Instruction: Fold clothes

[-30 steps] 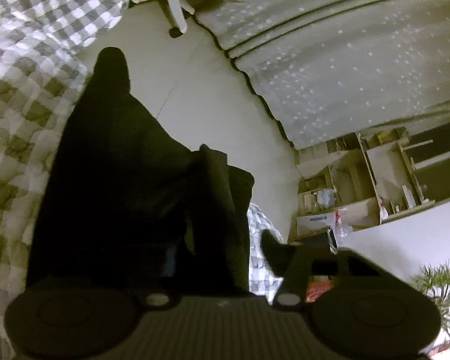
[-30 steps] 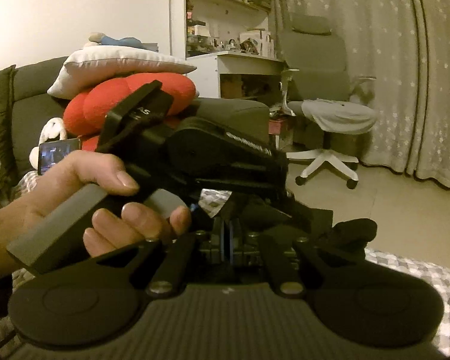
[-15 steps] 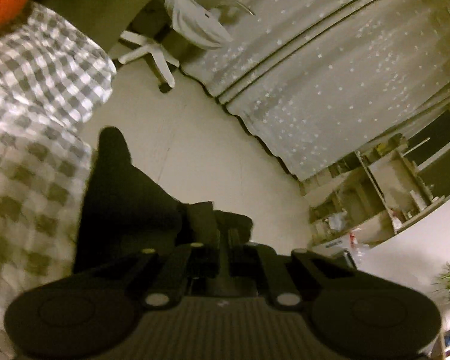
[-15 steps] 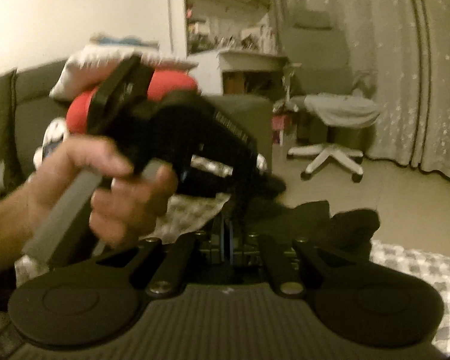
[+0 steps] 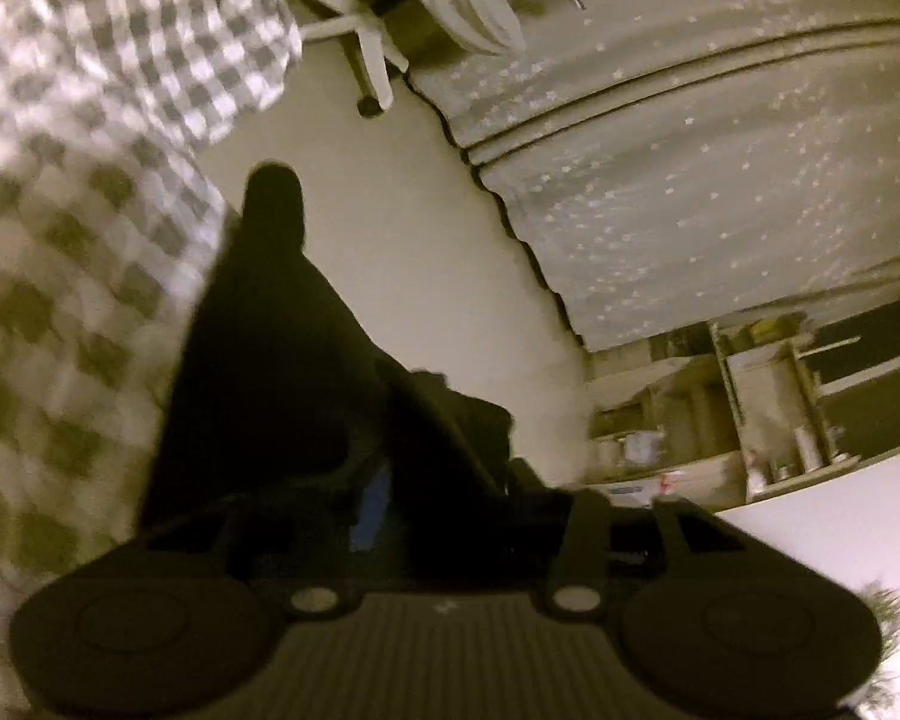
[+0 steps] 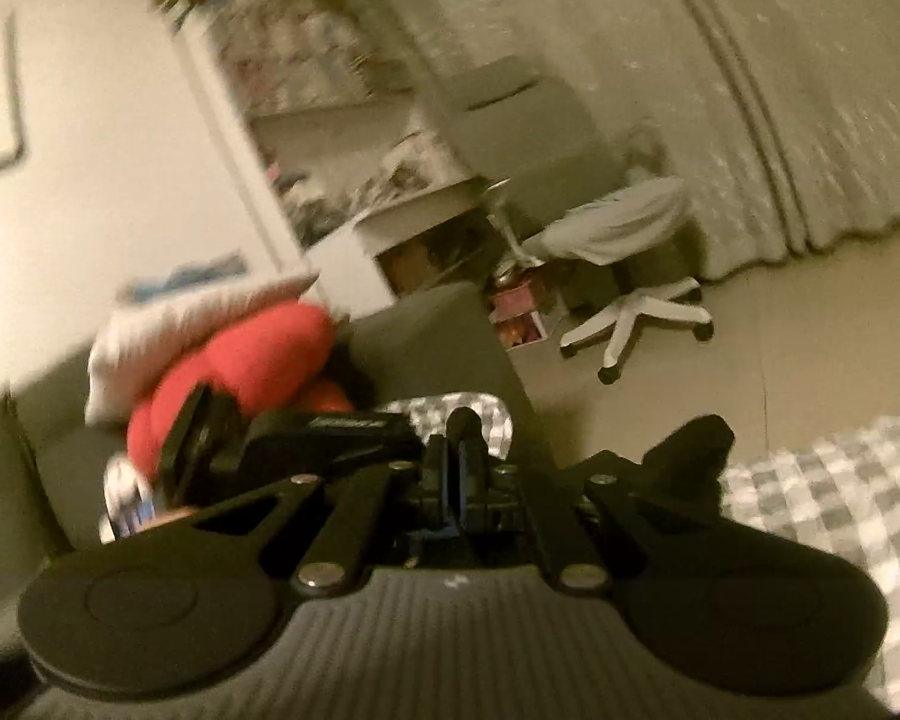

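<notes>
A black garment (image 5: pixel 270 372) lies along the edge of the checked bedspread (image 5: pixel 60 240), its far end reaching toward the floor. My left gripper (image 5: pixel 450 492) sits low over its near end with the jaws opening. A ridge of the black cloth runs between the fingers (image 5: pixel 372 504), and I see no pad pressing on it. My right gripper (image 6: pixel 459 456) is shut, blue pads together, and no cloth shows between them. The garment's end (image 6: pixel 690 456) pokes up just right of it. The left gripper's body (image 6: pixel 258 438) is low and left in the blurred, tilted right wrist view.
Bare floor (image 5: pixel 402 228) lies past the bed edge, with a white-based office chair (image 6: pixel 630 312) and star-patterned curtains (image 5: pixel 690 180) beyond. A grey sofa (image 6: pixel 438 336) holds red cushions (image 6: pixel 252 366) and a white pillow. Open shelving (image 5: pixel 750 408) stands at the right.
The left jaws closed on the black cloth, then spread apart again. The right wrist view has rolled and shifted; the hand on the left gripper has dropped almost out of it.
</notes>
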{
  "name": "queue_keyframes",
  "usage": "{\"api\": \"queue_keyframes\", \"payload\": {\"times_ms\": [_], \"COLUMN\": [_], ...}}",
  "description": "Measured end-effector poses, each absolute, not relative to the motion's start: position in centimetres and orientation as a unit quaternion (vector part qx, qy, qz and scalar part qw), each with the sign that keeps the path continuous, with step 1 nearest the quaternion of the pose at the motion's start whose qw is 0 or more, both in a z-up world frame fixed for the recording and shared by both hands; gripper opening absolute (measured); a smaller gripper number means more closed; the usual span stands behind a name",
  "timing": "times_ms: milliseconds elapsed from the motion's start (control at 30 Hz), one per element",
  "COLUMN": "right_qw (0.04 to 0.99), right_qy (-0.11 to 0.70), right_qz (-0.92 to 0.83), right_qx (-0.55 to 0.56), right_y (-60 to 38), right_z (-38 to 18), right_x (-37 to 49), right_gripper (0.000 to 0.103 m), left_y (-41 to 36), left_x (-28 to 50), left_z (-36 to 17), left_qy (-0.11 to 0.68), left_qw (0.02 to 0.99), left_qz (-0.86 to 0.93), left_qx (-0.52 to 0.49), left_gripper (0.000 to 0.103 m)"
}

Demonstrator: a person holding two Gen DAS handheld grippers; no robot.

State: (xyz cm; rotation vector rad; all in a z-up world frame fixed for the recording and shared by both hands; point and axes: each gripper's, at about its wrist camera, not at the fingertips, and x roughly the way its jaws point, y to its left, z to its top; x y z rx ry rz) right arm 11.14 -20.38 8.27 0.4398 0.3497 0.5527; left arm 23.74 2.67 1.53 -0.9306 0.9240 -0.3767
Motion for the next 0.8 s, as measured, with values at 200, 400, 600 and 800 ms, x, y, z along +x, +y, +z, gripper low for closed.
{"api": "queue_keyframes", "payload": {"times_ms": [200, 400, 600, 800], "right_qw": [0.915, 0.928, 0.938, 0.942], "right_qy": [0.165, 0.154, 0.149, 0.161], "right_qz": [0.248, 0.256, 0.262, 0.264], "right_qx": [0.273, 0.222, 0.170, 0.133], "right_y": [-21.5, -20.1, -18.5, -18.0], "right_z": [8.4, 8.8, 8.5, 7.9], "right_x": [11.4, 10.6, 10.5, 10.6], "right_gripper": [0.004, 0.004, 0.004, 0.004], "left_y": [1.0, -0.8, -1.0, 1.1], "left_x": [23.1, 22.5, 22.4, 22.2], "left_z": [1.4, 1.1, 0.7, 3.7], "left_qy": [0.421, 0.413, 0.406, 0.352], "left_qw": [0.757, 0.739, 0.746, 0.821], "left_qz": [-0.197, -0.212, -0.191, -0.165], "left_qx": [-0.460, -0.488, -0.492, -0.417], "left_gripper": [0.064, 0.064, 0.031, 0.012]}}
